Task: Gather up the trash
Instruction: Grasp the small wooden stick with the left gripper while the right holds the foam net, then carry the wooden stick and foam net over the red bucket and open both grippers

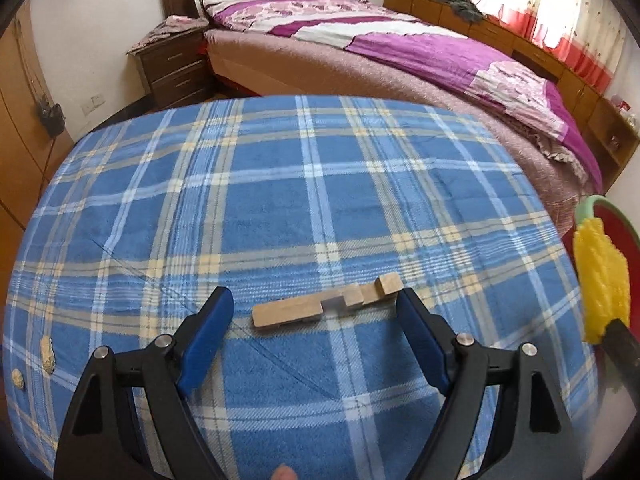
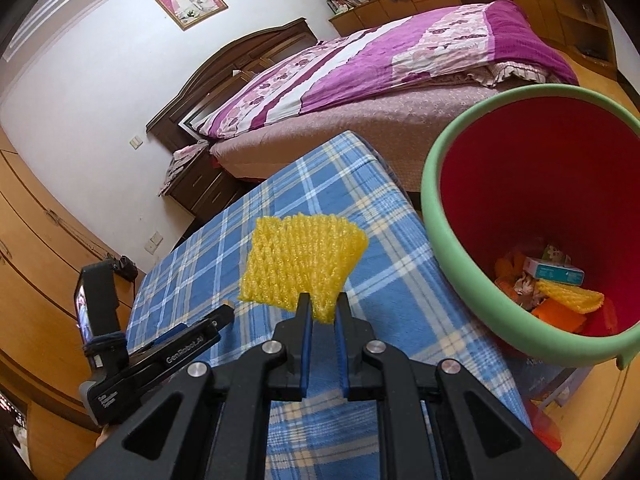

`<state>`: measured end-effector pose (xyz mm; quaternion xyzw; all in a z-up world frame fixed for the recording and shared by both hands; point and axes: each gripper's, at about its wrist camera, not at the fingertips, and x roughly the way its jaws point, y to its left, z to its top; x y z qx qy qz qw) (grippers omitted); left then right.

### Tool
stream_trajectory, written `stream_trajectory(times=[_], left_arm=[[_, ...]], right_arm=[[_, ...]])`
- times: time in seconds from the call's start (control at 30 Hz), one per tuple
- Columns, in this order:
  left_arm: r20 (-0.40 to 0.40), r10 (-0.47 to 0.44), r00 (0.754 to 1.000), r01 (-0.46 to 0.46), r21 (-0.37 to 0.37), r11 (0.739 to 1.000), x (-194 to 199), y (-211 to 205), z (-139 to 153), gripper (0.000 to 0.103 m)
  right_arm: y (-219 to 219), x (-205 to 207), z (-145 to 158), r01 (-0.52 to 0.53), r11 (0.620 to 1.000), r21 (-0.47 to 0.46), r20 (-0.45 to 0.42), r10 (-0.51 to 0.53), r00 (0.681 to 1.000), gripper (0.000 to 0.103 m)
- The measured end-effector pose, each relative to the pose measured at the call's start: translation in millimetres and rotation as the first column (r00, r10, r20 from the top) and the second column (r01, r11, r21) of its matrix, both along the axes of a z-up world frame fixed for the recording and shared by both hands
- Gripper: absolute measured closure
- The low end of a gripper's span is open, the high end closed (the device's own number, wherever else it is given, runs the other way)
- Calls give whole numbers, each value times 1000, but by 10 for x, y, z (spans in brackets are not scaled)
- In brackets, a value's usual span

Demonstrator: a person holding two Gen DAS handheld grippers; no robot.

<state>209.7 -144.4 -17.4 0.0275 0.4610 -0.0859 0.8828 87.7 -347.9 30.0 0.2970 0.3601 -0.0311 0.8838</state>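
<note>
A notched wooden stick lies on the blue plaid cloth. My left gripper hovers open around it, one blue fingertip off each end, pads not touching. My right gripper is shut on a yellow foam net sleeve, held above the cloth just left of the bin. The bin is red inside with a green rim and holds a small box, another yellow net and orange scraps. In the left wrist view the held net and the bin's rim show at the right edge.
Two small beige crumpled bits lie at the cloth's left edge. A bed with a purple quilt stands behind the table, a dark nightstand to its left. Wooden wardrobe doors run along the left.
</note>
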Motion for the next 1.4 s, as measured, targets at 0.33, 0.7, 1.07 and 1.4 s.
stream_trajectory(times=[0.33, 0.7, 1.07, 1.4], left_arm=[[12, -36, 999, 37, -35, 999, -67, -23, 50, 55], [-4, -137, 991, 136, -78, 988, -202, -105, 117, 59], [-6, -167, 986, 167, -4, 986, -89, -254, 62, 87], [32, -218, 975, 220, -95, 971, -348, -418, 251, 93]], right_arm=[[-61, -123, 22, 15, 1000, 4, 13, -16, 1000, 91], [-143, -295, 82, 50, 999, 3, 23, -50, 998, 91], [-291, -484, 188, 99, 995, -23, 56, -98, 994, 90], [-624, -690, 174, 192, 981, -15, 62, -191, 980, 90]])
